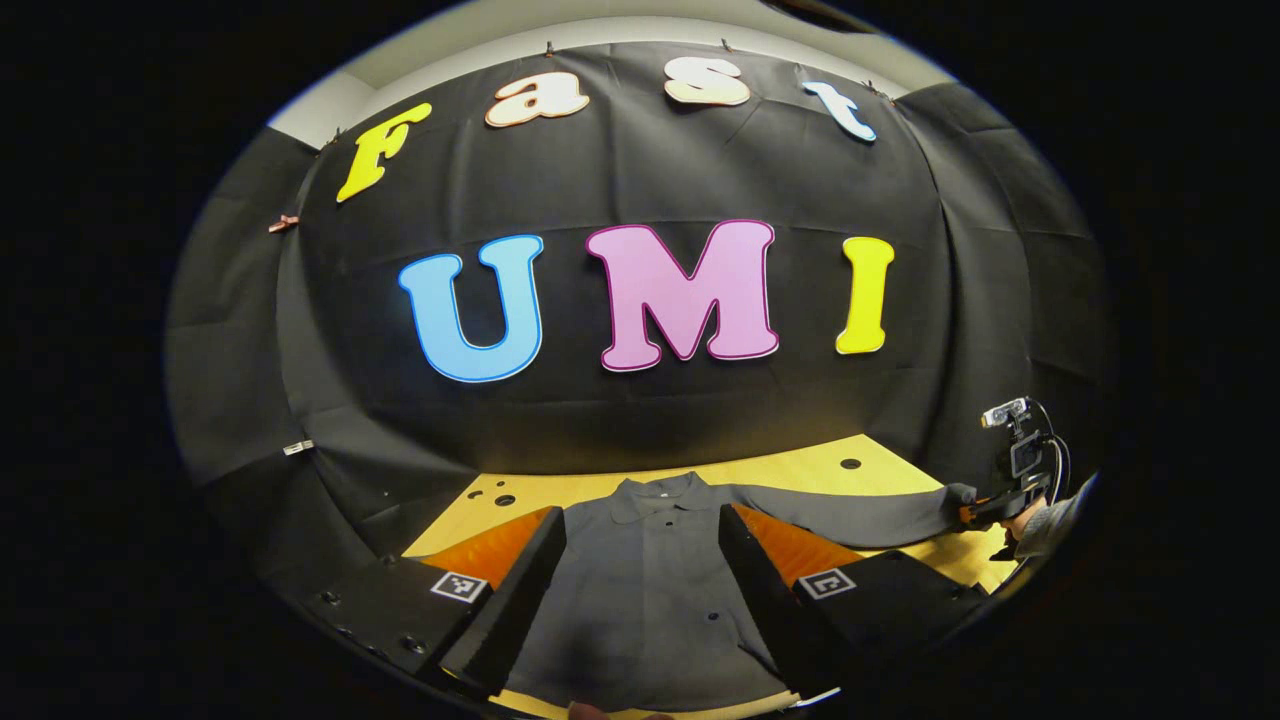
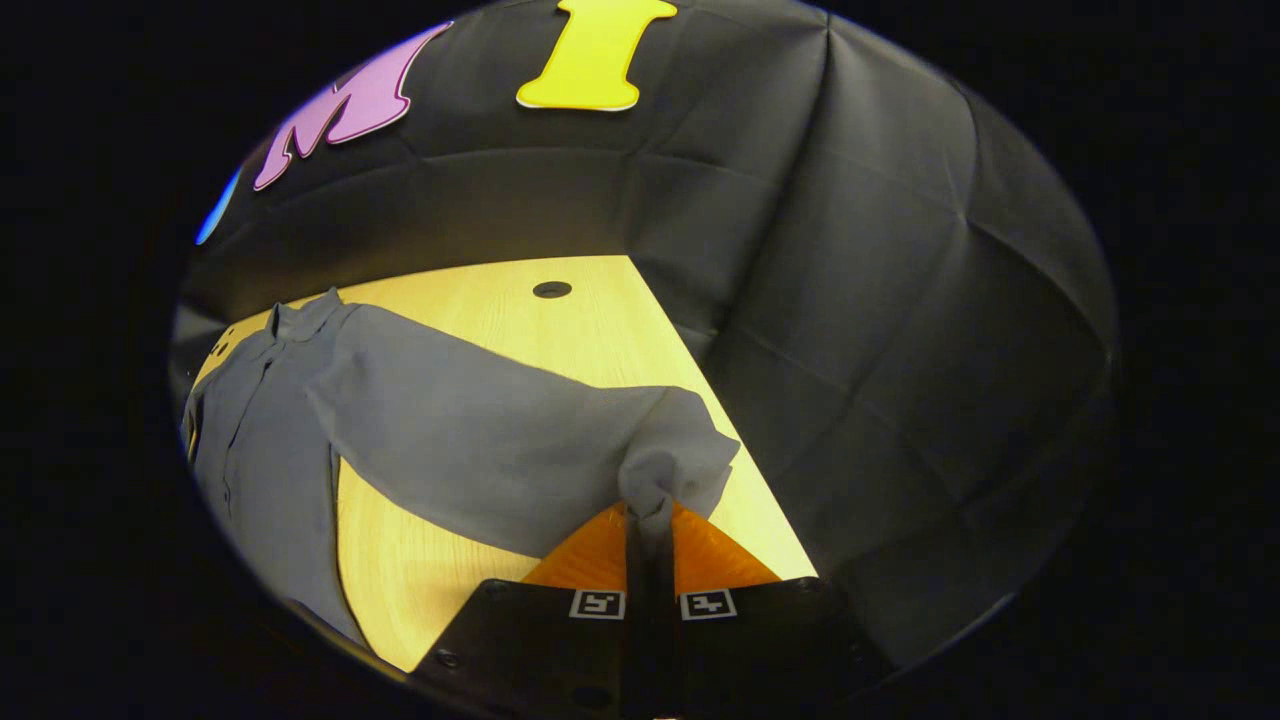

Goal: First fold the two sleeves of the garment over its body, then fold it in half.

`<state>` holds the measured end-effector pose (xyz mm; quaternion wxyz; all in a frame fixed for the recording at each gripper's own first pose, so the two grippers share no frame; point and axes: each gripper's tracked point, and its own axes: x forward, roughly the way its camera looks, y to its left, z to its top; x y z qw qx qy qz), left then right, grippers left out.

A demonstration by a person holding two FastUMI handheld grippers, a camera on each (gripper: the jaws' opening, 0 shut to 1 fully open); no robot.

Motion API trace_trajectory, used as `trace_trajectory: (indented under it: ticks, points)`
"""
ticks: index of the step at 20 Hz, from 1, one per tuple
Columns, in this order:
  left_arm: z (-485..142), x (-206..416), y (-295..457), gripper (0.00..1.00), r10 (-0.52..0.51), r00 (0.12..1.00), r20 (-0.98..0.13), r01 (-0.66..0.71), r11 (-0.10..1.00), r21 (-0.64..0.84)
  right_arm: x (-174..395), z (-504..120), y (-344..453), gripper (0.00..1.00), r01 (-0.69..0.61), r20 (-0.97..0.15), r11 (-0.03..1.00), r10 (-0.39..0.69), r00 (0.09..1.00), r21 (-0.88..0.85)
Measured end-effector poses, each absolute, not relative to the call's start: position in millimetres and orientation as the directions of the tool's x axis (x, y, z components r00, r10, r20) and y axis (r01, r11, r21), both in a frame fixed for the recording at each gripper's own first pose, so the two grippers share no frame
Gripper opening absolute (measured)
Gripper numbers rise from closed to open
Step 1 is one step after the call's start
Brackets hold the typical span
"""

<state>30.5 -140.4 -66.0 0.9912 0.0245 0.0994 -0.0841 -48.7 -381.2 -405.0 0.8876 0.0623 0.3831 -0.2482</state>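
A dark grey collared shirt (image 1: 640, 590) lies flat on the wooden table (image 1: 800, 470), collar toward the back wall. My left gripper (image 1: 642, 545) hovers open over the shirt's body, its two fingers spread to either side of the button line. One sleeve (image 1: 850, 512) stretches out to the right, where my right gripper (image 1: 985, 508) holds its cuff. In the right gripper view, my right gripper (image 2: 650, 520) is shut on the sleeve cuff (image 2: 670, 470), which bunches above the fingertips and is lifted off the table (image 2: 560, 330). The shirt body (image 2: 250, 440) lies at the left.
Black cloth walls close the table at the back and right. Small round holes (image 1: 850, 463) mark the tabletop, one of them (image 2: 551, 289) near the back edge. A sleeved hand (image 1: 1050, 525) holds the right gripper at the table's right edge.
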Motion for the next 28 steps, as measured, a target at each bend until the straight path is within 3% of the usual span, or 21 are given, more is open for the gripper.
trace_trajectory:
  ticks: [11,12,13,21,28]
  points:
    - [-68,65,-91,0.97,-0.272,0.947,-0.17,0.273,0.962,-0.016,-85,-331,-300,0.05,0.536,-0.648,0.841,-0.447,0.616,-0.07]
    - [-70,67,-86,0.97,-0.28,0.945,-0.167,0.28,0.96,-0.02,-82,-323,-288,0.14,0.534,-0.64,0.843,-0.444,0.627,-0.061]
    - [-70,69,-80,0.97,-0.286,0.944,-0.164,0.286,0.958,-0.023,-78,-314,-277,0.05,0.534,-0.629,0.844,-0.443,0.639,-0.053]
    - [-74,78,-21,0.97,-0.303,0.944,-0.131,0.303,0.953,-0.023,-21,-251,-185,0.05,0.488,-0.538,0.873,-0.402,0.741,0.019]
    - [-96,83,55,0.97,-0.237,0.961,-0.143,0.236,0.972,-0.027,52,-221,-90,0.05,0.374,-0.487,0.926,-0.302,0.82,0.056]
